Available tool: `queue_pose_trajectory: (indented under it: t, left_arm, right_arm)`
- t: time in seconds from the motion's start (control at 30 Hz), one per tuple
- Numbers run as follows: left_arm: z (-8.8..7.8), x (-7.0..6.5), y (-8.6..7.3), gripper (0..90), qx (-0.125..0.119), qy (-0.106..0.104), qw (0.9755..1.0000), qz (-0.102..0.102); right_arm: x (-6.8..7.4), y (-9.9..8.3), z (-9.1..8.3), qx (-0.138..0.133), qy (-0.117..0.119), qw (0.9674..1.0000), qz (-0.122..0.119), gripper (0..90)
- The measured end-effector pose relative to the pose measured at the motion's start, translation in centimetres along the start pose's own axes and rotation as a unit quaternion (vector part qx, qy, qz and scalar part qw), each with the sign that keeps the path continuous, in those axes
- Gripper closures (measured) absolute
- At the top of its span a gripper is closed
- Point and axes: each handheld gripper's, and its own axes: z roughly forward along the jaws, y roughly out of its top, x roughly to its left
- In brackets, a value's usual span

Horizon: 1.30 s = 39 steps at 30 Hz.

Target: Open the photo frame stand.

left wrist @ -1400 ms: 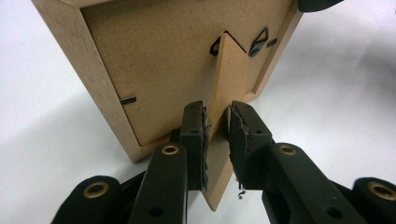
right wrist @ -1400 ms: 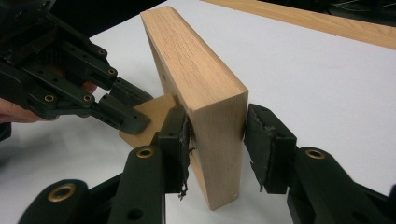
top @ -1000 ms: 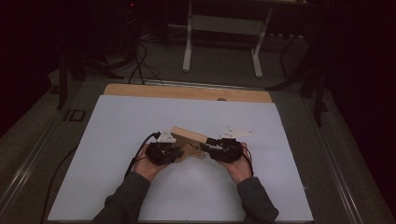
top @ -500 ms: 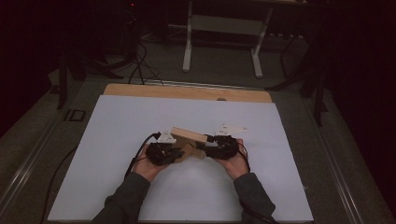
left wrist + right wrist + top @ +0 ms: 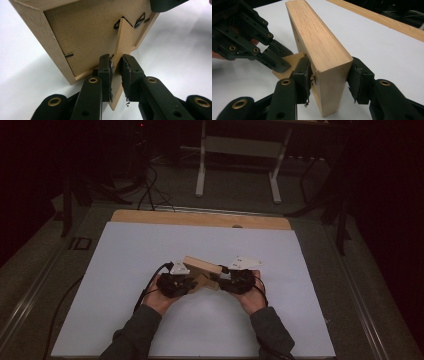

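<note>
item: pale oak deep-sided picture frame (image 5: 319, 47), held on edge over the white tabletop (image 5: 125, 270), right gripper (image 5: 332, 82) fingers just eased slightly wider yet clamping its end, left gripper (image 5: 116, 72) fingers pinching its fibreboard easel stand (image 5: 122, 45), swung out, ready to stand.

My two forearms, in dark sleeves, come in low and angle toward each other. My left black two-jaw gripper (image 5: 116, 72) has its jaws pinched nearly together on a thin fibreboard strut. My right black two-jaw gripper (image 5: 329, 75) faces it — jaws set wider, both pads pressing the sides of a light wooden frame.
</note>
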Motion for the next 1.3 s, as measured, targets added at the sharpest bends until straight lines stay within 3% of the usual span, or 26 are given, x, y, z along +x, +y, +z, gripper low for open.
queue_pose_trajectory:
  t: [0.4, 0.83, 1.3]
  left_arm:
    - [-0.3, -0.2, -1.1, 78.5, -0.006, -0.018, 0.9997, -0.014]
    - [-0.4, -0.1, -1.9, 76.2, -0.010, -0.030, 0.9990, -0.031]
    - [-0.4, -0.3, -2.6, 75.6, -0.008, -0.036, 0.9986, -0.037]
  right_arm:
    - [1.5, -0.2, -0.6, 0.003, -0.002, 0.9992, -0.039, 54.6]
    - [1.9, -0.6, -0.6, 0.007, 0.025, 0.9993, -0.028, 49.4]
    - [2.4, -0.9, -0.5, 0.012, 0.034, 0.9989, -0.031, 45.1]
